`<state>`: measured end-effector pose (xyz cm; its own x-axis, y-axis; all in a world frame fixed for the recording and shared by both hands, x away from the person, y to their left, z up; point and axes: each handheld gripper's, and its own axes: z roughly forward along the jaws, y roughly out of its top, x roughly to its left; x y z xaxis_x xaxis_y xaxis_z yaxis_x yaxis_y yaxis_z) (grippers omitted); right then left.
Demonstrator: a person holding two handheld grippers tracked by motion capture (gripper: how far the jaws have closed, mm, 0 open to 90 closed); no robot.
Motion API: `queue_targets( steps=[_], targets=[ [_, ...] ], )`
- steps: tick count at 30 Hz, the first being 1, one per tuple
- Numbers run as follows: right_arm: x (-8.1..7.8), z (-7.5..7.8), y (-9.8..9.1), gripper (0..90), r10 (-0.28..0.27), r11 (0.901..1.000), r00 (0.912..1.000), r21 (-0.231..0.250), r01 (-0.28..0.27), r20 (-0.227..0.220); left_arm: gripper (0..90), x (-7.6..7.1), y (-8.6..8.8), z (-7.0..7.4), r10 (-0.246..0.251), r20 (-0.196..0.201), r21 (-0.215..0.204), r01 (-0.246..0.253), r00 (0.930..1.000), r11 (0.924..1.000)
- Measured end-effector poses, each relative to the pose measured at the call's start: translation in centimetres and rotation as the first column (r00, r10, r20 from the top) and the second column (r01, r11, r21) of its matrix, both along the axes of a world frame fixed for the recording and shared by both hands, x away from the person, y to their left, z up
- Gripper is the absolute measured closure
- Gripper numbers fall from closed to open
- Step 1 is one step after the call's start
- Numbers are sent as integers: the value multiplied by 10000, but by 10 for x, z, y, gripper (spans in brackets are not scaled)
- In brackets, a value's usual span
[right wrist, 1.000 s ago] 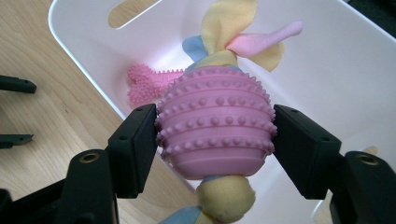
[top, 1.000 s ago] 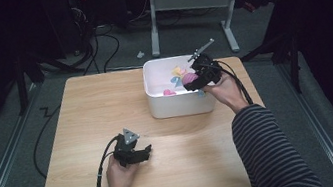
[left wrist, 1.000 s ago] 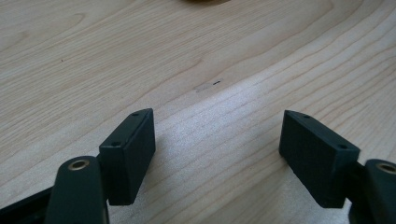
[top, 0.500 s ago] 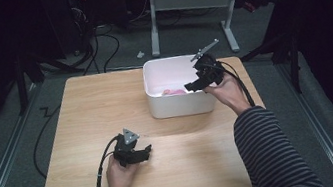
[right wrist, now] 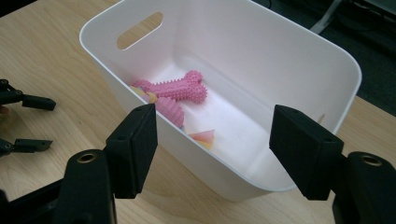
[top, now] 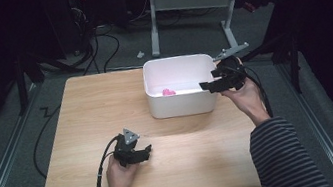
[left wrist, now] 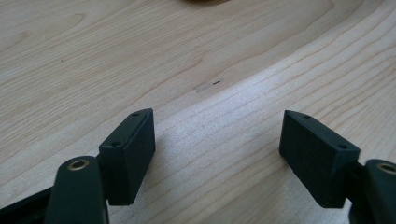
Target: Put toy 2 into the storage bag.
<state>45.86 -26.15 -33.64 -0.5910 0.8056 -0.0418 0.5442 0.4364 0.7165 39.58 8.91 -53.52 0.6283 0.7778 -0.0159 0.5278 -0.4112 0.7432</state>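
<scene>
Your right tool [right wrist: 212, 149] hung spread beside the white bin [right wrist: 327, 60] holding a pink bone toy [right wrist: 180, 88]; your left tool [left wrist: 217, 154] rested spread on the tabletop [left wrist: 140, 60].

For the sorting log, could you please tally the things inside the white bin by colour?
Pink: 2, a bone toy and a ribbed toy partly behind the wall of the bin.
Orange-yellow: 1, a small wedge.
Total: 3 visible; the near wall may hide more.

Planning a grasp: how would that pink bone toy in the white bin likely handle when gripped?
The pink bone toy looks like nubby rubber, so probably grippy rather than slick, and somewhat squashy. It seems light for its size. Lying flat in the white bin with knobbed ends, it likely won't roll.
</scene>
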Motion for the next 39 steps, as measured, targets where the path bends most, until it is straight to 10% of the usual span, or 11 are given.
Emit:
queue_targets(
  steps=[14,39],
  targets=[
    [-33,3,-31,347,-456,9962,9980,763,421,444,272,0,0,0,-1,1,3,1,10000,10000],
    [-100,-38,-72,365,-1287,9849,9897,1242,1203,622,271,0,0,0,1,7,-3,-1,10000,10000]
  ],
)
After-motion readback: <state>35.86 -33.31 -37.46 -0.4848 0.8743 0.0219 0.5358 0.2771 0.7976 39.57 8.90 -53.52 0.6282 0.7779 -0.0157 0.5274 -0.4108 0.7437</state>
